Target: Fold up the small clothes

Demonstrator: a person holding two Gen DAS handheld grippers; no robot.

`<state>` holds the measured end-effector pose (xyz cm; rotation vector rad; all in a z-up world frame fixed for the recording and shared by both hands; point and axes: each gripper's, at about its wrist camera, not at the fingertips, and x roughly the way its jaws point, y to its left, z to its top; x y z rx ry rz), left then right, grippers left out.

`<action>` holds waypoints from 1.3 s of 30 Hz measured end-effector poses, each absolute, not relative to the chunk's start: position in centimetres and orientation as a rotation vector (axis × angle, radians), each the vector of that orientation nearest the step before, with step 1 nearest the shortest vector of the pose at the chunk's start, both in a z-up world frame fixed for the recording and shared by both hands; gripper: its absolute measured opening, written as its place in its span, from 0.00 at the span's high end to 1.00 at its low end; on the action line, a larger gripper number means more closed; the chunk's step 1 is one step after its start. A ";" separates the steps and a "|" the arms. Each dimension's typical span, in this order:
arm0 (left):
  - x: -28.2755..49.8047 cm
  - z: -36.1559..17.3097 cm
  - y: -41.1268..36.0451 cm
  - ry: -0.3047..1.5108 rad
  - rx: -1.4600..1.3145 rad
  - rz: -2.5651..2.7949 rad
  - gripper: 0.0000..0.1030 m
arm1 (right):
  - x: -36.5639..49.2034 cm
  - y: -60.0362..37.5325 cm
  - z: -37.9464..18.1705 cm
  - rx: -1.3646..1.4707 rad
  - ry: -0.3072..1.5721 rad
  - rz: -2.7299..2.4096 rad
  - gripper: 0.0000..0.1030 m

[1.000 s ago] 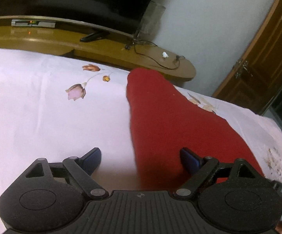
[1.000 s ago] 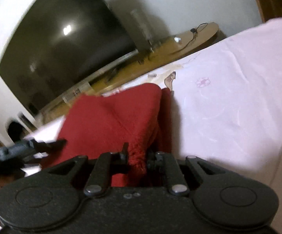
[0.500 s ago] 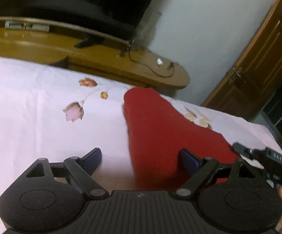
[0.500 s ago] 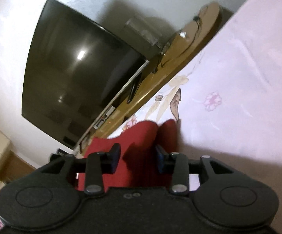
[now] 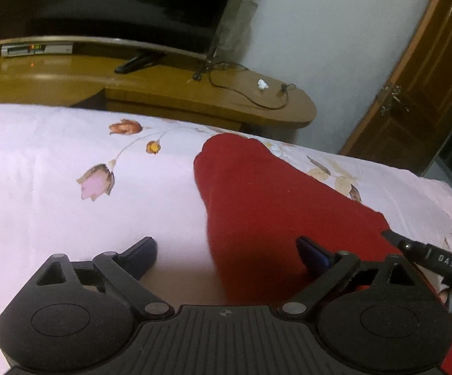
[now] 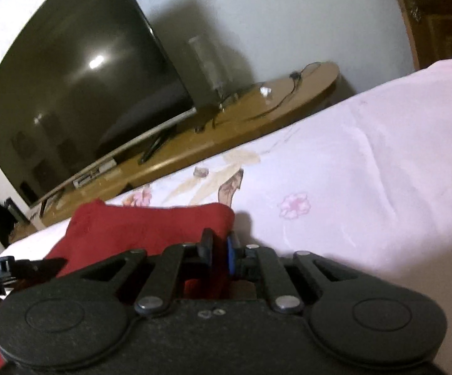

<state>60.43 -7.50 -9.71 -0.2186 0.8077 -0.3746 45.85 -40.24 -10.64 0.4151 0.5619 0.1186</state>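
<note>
At lower centre, the right tongs (image 6: 220, 251) have just closed, pinching the red garment (image 5: 275, 206) for folding; the left tongs (image 5: 226, 250), just widening, straddle its edge on the bed (image 5: 38, 162).

Each view looks forward from a hand-held gripper, low and close over the pink floral bedsheet (image 5: 38, 172). The left wrist camera tilts downward past its own widely spread fingers (image 5: 315, 253), taking in the red garment (image 5: 257, 203) straight ahead and the wooden TV cabinet (image 5: 163, 90) beyond it. The right wrist camera sits nearer the cloth, rolled sideways, facing the same cabinet and television (image 6: 79, 93). Both views share the garment, sheet, cabinet, television, and each other's gripper at the frame edge.
</note>
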 end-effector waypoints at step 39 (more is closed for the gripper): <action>43.9 -10.5 -3.2 0.758 -0.064 -0.488 0.09 | 32.5 -38.1 -10.2 0.460 0.722 0.174 0.92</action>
